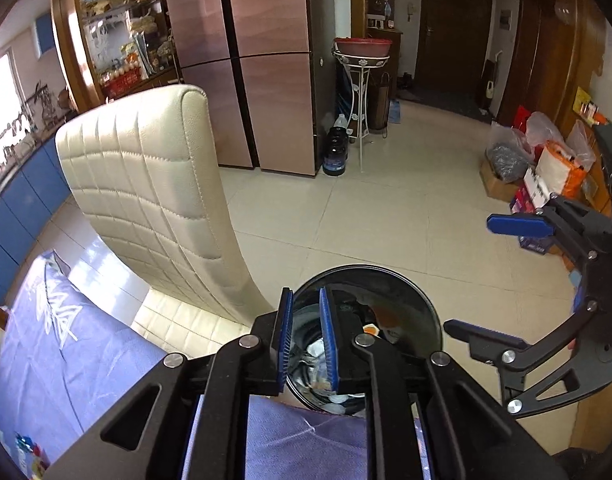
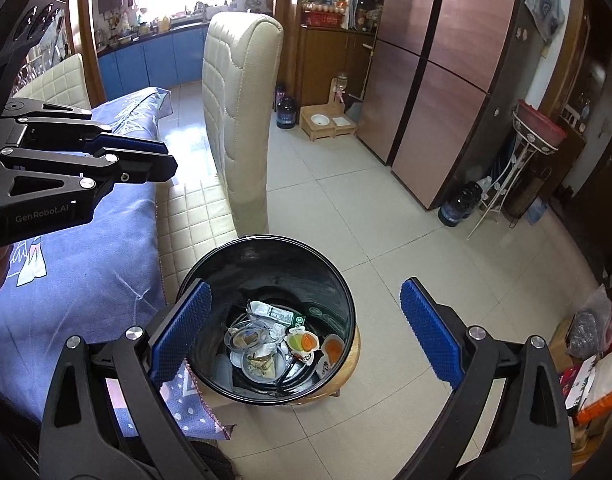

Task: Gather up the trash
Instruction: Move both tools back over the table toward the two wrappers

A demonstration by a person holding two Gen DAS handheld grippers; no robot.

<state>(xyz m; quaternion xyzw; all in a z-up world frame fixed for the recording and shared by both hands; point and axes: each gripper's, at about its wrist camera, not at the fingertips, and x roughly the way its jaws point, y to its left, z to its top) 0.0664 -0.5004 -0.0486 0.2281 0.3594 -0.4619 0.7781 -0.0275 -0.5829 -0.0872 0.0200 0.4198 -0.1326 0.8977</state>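
Observation:
A round black trash bin [image 2: 273,272] stands on a wooden stool beside the table. Inside it lies trash [image 2: 265,340]: clear plastic cups, a wrapper and small orange jelly cups. My right gripper [image 2: 306,286] hangs over the bin, wide open and empty, its blue pads on either side of the rim. My left gripper [image 1: 305,295] points down at the bin [image 1: 406,292] from the table side. Its jaws stand a narrow gap apart with nothing between them. It shows at upper left as the left gripper [image 2: 169,157], while the right gripper [image 1: 470,274] shows at the right.
A cream quilted chair [image 2: 237,100] stands just behind the bin. A blue-purple cloth [image 2: 85,260] covers the table on the left. A copper fridge [image 2: 446,80], a white metal stand [image 2: 518,160] and bags [image 1: 546,160] line the tiled floor's edges.

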